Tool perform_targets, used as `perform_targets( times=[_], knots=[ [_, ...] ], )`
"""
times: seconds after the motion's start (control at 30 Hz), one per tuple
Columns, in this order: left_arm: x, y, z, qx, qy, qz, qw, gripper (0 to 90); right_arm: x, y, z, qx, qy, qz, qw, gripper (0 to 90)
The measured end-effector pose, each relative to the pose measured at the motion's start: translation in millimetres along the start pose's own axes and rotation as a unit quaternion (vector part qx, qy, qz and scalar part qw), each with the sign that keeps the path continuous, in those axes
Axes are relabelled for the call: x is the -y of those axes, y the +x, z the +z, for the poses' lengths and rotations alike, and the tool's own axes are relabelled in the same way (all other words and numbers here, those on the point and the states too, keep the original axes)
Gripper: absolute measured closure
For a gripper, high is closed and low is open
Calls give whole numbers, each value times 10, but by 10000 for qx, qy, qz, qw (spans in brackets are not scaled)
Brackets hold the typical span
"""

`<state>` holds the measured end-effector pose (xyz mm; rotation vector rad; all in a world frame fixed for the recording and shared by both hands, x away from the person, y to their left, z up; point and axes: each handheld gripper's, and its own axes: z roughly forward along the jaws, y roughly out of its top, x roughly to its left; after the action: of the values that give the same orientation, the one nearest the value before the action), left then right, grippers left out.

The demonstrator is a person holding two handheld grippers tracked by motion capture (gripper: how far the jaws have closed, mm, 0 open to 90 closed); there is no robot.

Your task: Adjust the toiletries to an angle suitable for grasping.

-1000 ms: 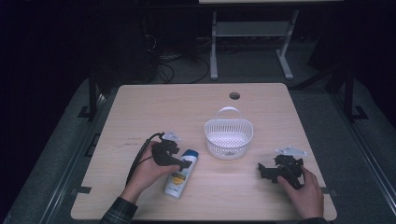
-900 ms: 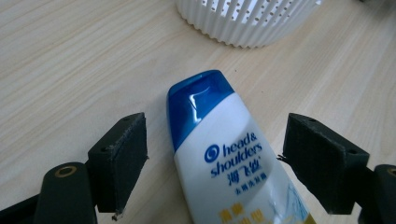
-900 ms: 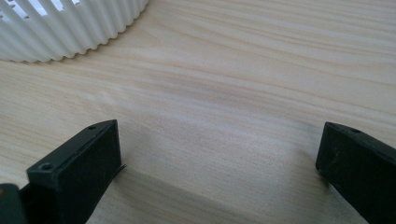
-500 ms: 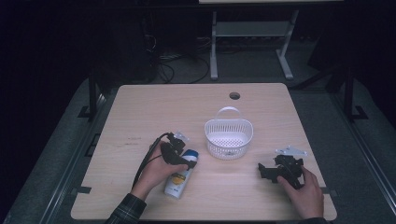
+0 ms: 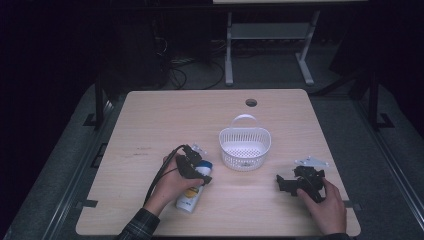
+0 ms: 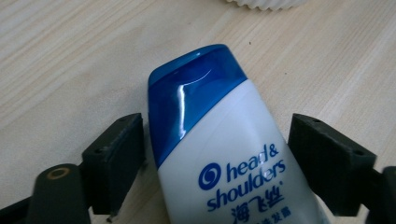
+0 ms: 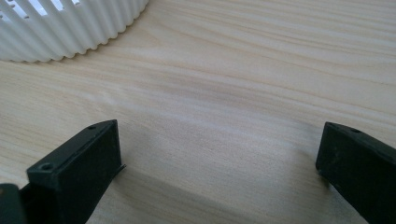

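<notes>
Here the left hand (image 5: 170, 184) reaches in from the bottom edge of the high view, its sleeved forearm angled up and to the right, and carries the left gripper (image 5: 194, 167) low over a shampoo bottle (image 5: 192, 188). The bottle lies flat on the wooden table (image 5: 150, 120), white with a blue cap (image 6: 191, 93), the cap end pointing toward the basket (image 5: 245, 148). In the left gripper view the two black jaws stand spread on either side of the bottle just below its cap; the near jaw sits close against the cap's edge while the other stands off from the body with bare wood between, so the bottle is straddled but not clamped. A black cable (image 5: 159, 176) loops back from that gripper along the wrist.

The right hand (image 5: 327, 207) rests near the table's front right corner, fingers wrapped around the right gripper (image 5: 292, 182), which points left along the tabletop, well apart from the bottle. In the right gripper view its jaws are wide apart over bare wood with nothing between them, and the ribbed wall of the white basket (image 7: 70, 28) curves across the upper left. The basket stands upright near the table's middle, its handle toward the far side, just beside the cap end of the bottle.
</notes>
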<state>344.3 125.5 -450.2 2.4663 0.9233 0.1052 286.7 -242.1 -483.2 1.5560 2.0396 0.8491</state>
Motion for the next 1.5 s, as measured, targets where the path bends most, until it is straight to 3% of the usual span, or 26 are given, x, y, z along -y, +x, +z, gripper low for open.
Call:
perform_targets(
  times=[0.43,0.87,1.13,1.5],
  knots=[
    [-2,11,-20,-68,-19,-29,10000,321,0,0,0,0,0,0,10000,0],
    [-10,16,-23,-104,11,1,9999,344,1,1,-1,2,0,3,10000,0],
    [6,40,-46,17,33,-12,10000,356,1,2,-1,2,1,5,10000,0],
    [68,92,-227,241,-478,-2,9986,358,1,2,-2,2,2,6,10000,0]
  ],
)
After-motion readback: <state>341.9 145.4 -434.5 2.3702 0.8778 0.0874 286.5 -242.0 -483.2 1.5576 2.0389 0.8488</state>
